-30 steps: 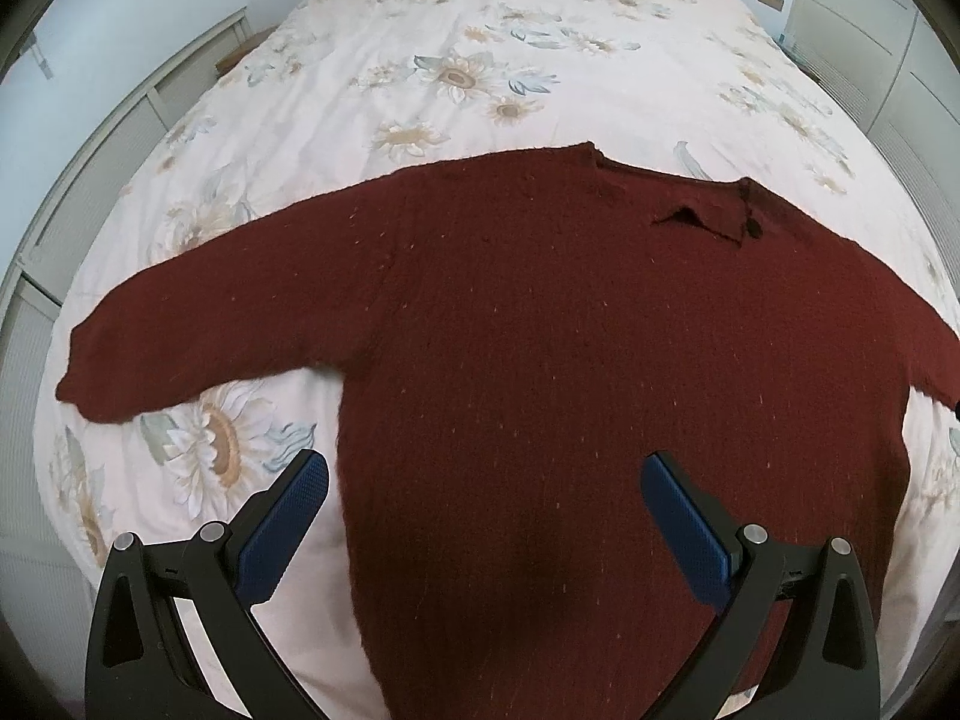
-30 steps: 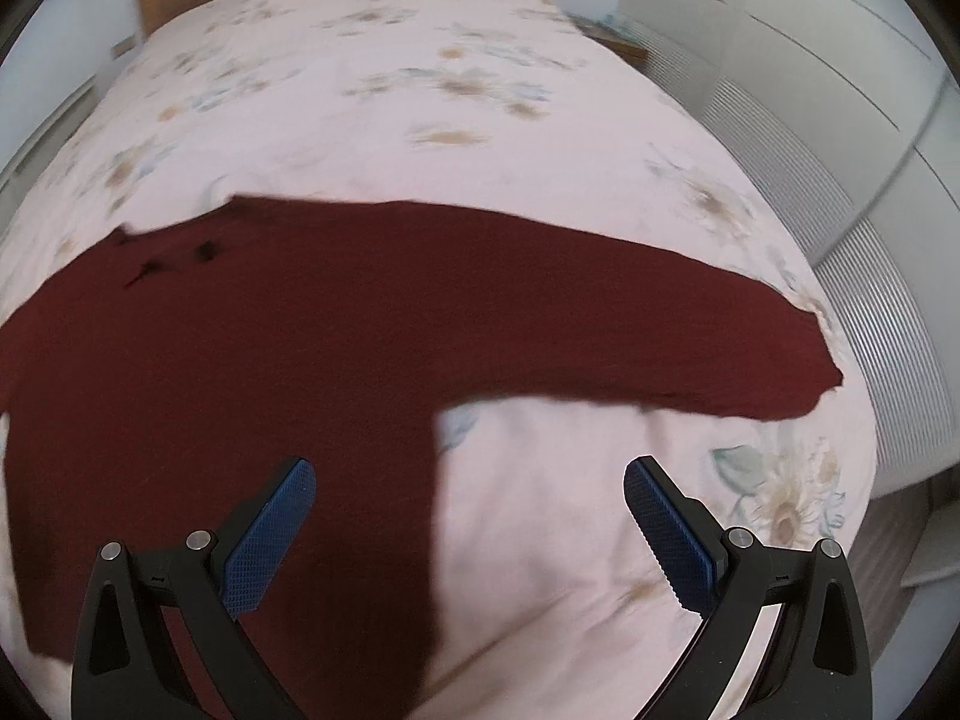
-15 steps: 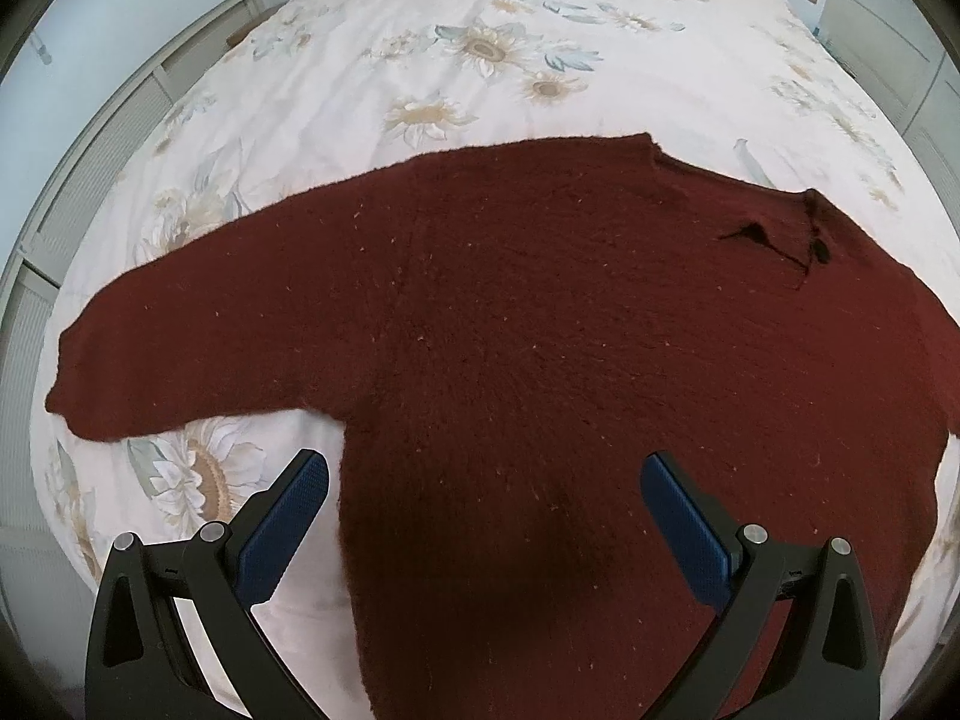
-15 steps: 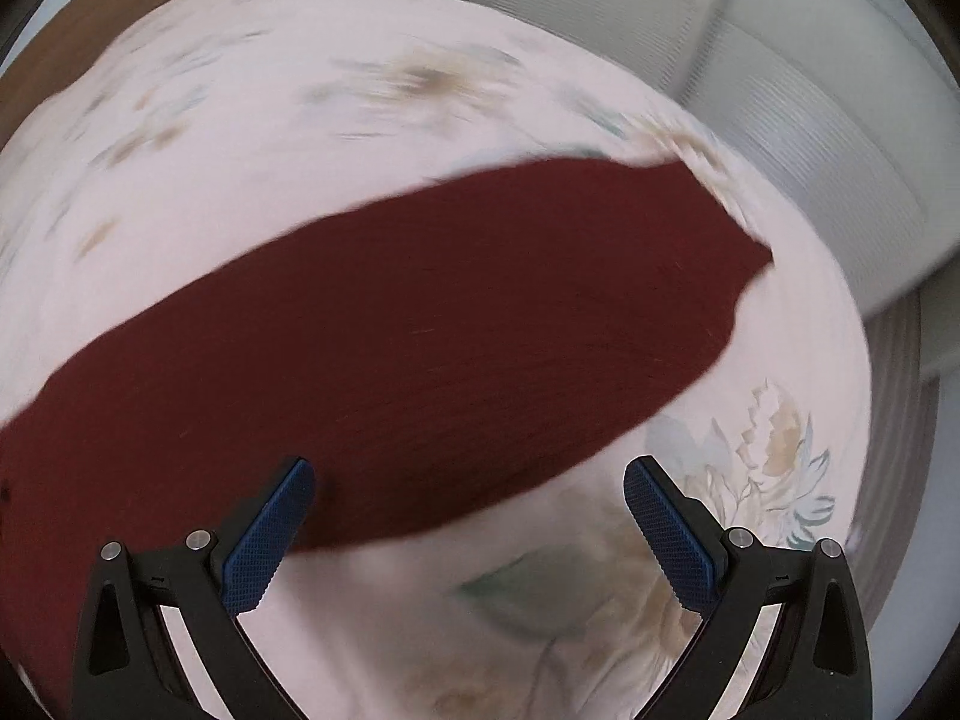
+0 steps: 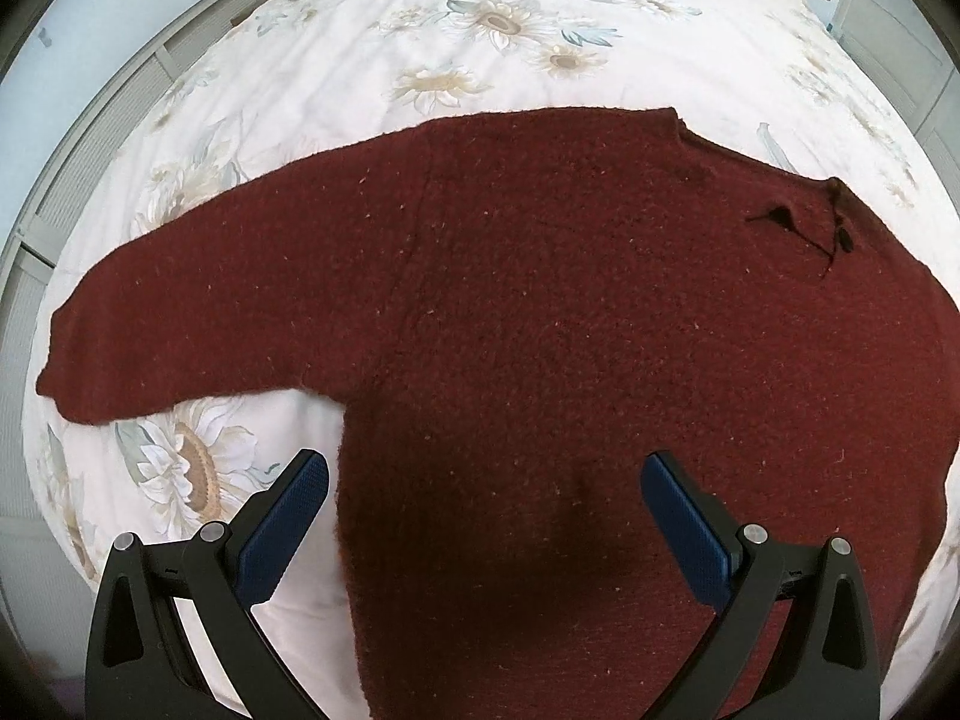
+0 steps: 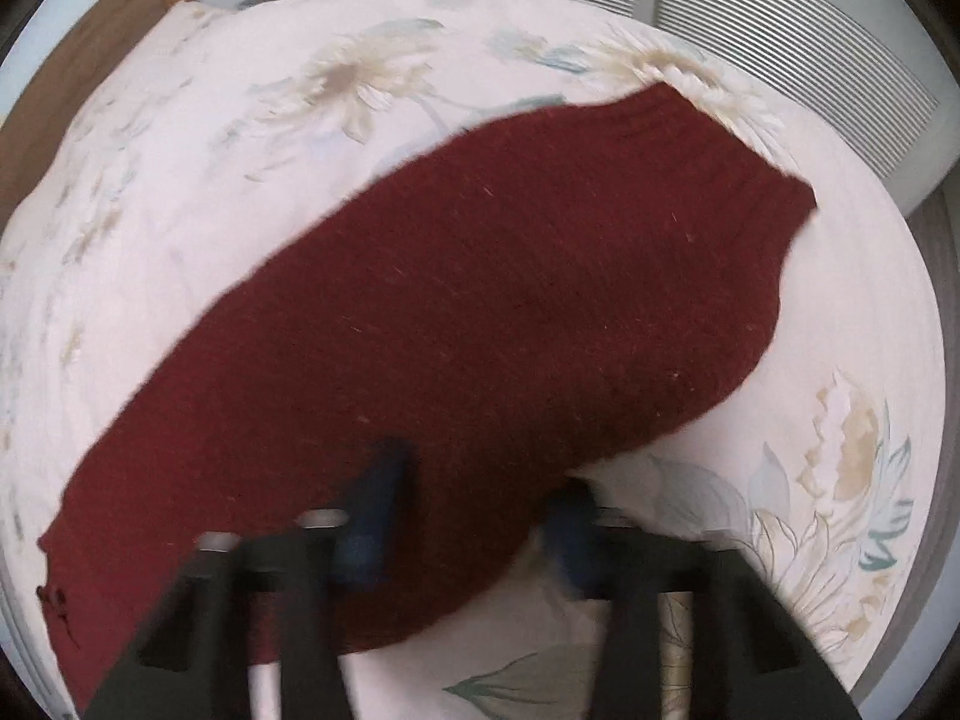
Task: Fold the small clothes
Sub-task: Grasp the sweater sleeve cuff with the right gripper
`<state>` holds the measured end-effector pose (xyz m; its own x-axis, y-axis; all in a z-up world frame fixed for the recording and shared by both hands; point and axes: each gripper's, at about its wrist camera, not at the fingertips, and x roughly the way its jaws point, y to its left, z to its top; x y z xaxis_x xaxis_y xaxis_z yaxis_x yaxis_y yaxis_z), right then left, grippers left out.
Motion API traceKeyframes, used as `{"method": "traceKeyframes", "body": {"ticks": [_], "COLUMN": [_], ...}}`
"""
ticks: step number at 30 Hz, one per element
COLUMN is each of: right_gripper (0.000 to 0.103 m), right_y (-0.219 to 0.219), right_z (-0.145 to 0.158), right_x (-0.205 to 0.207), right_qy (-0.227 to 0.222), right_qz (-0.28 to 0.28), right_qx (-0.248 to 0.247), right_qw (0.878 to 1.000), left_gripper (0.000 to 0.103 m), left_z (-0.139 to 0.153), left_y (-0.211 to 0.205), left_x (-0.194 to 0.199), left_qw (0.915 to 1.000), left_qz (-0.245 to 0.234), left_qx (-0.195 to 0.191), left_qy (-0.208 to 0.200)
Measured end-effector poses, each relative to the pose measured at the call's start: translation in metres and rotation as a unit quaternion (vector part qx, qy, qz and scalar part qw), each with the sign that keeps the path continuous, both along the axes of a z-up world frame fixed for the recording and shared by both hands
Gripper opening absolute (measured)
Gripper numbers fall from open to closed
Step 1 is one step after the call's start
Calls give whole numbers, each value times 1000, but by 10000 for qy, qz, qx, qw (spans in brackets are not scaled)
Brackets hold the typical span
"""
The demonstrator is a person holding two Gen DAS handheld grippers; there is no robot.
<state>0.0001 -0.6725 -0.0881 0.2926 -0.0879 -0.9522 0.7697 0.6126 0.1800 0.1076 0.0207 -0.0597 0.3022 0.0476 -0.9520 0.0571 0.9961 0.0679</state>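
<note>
A dark red knitted sweater (image 5: 540,330) lies flat on the bed with both sleeves spread out. In the left wrist view its left sleeve (image 5: 198,312) reaches to the left, and the collar (image 5: 798,222) is at the upper right. My left gripper (image 5: 483,498) is open above the sweater's body, near its left side edge. In the right wrist view the right sleeve (image 6: 510,312) runs diagonally, with its cuff (image 6: 774,180) at the upper right. My right gripper (image 6: 474,504) is blurred and its blue fingers straddle the sleeve's lower edge with a narrower gap.
The bed has a white cover with a sunflower print (image 5: 504,24). White slatted cupboard doors (image 6: 780,18) stand beside the bed on the right. A wall and panelling (image 5: 138,90) run along the left side. A wooden headboard (image 6: 90,54) shows at the far end.
My right gripper has swung toward the right sleeve and come down close over it, its jaws closing in. My left gripper has moved forward a little over the sweater's body.
</note>
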Motion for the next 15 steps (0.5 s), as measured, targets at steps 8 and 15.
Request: {"method": "traceKeyframes", "body": {"ticks": [8, 15], "right_gripper": [13, 12], "right_y": [42, 111], "right_z": [53, 133], "right_x": [22, 61], "right_qy": [-45, -590], "right_qz": [886, 1982], "right_qx": [-721, -1220], "right_qw": [9934, 9708], "left_gripper": [102, 102], "left_z": [2, 5], "left_y": [7, 17], "left_x": [-10, -16], "left_qw": [9999, 9981], "left_qz": [-57, 73], "left_qx": [-85, -592], "left_qy": [-64, -127]}}
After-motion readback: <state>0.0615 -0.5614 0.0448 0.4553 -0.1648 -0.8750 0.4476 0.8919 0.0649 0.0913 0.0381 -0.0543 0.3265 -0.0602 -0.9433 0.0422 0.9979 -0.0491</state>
